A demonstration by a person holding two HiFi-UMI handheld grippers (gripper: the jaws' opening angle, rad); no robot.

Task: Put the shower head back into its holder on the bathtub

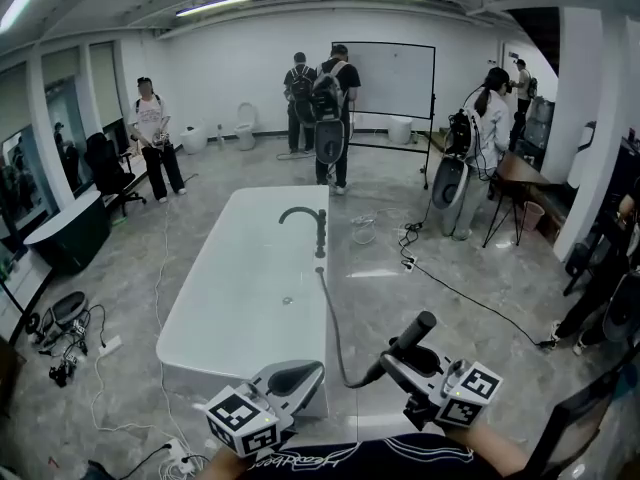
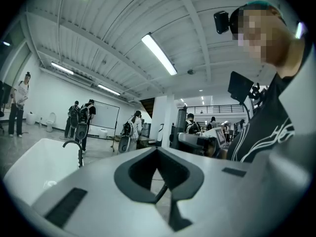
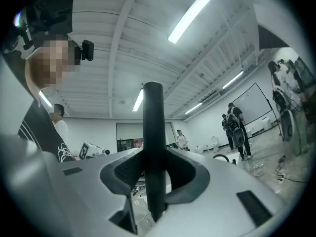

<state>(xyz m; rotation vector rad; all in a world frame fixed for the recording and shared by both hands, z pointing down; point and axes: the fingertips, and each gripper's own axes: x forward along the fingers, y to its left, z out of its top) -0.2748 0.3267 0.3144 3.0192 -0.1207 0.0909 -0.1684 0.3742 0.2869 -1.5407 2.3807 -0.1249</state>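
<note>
Clamping the shower head [image 1: 418, 325], the right gripper [image 1: 398, 361] is hovering beside the tub [image 1: 205, 298]; the left gripper [image 1: 297, 376] is resting closed, empty.

Showing off a smooth, glossy white oblong bathtub [image 1: 215, 318], catching the ceiling lights like glazed acrylic. Standing out against it in matt black, metal by the look: the arched tub tap [image 1: 318, 230]. Trailing off the rim as a dull dark flexible hose [image 1: 338, 343], ending in a smooth matt black cylindrical shower head handle [image 3: 153, 132]. Looking like matt light-grey moulded plastic on both the left gripper [image 2: 158, 174] and the right gripper [image 3: 153, 181], with darker, finely textured pads [image 3: 124, 171] inside the jaws. Gleaming underfoot: a polished grey marbled stone-look floor [image 1: 450, 298], throwing back soft reflections.
</note>
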